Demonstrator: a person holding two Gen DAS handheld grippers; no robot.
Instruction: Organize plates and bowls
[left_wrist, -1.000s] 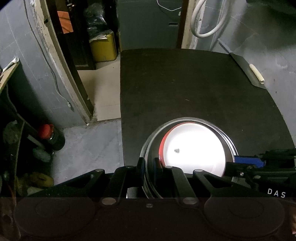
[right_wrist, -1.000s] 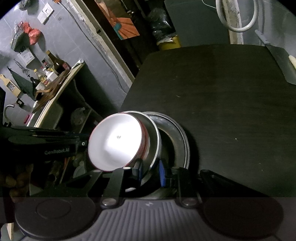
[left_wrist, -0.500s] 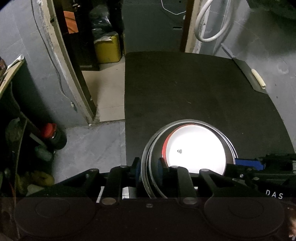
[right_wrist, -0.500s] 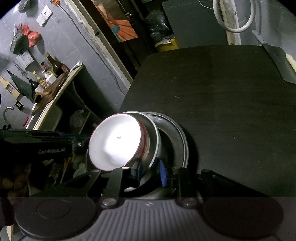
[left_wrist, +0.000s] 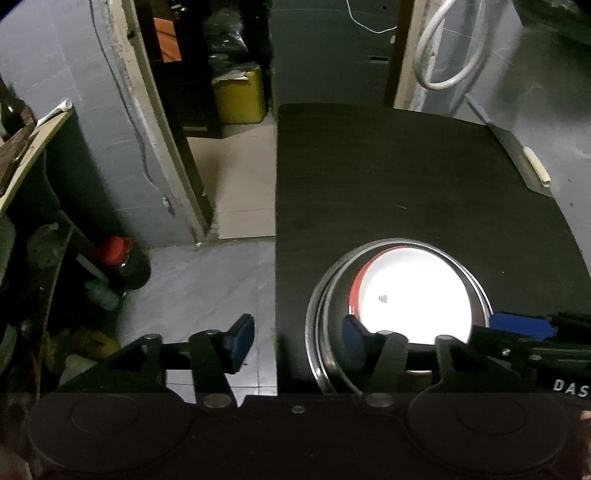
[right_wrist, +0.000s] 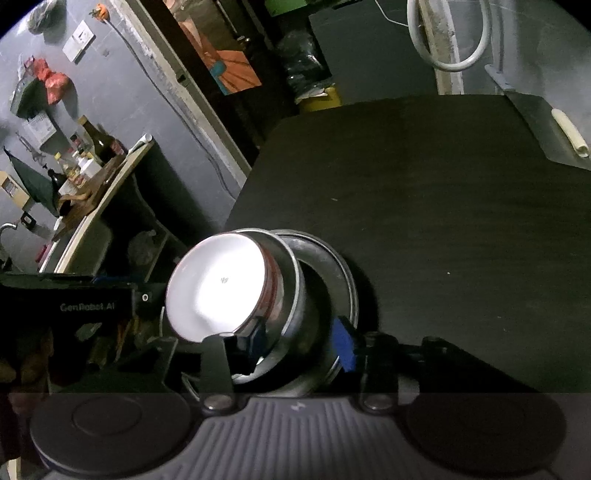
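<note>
A red bowl with a white inside (left_wrist: 413, 291) sits nested in a steel bowl (left_wrist: 325, 295), which sits in a steel plate (right_wrist: 332, 266) near the front left corner of the black table (left_wrist: 406, 177). My left gripper (left_wrist: 295, 336) is open, its jaws wide apart astride the stack's left rim. My right gripper (right_wrist: 303, 341) is open too, one blue pad (right_wrist: 343, 343) outside the steel bowl (right_wrist: 291, 295) and one inside, next to the red bowl (right_wrist: 218, 284). The right gripper's blue tip also shows in the left wrist view (left_wrist: 521, 326).
A grey dustpan-like board with a white roll (left_wrist: 535, 166) lies at the table's far right edge. Left of the table the floor drops away, with a red-capped jar (left_wrist: 122, 258), a yellow can (left_wrist: 240, 96) and a cluttered shelf (right_wrist: 85, 173).
Both grippers have opened: the left let go of the stack's left rim, the right let go of the steel bowl's rim. The stack now rests on the table.
</note>
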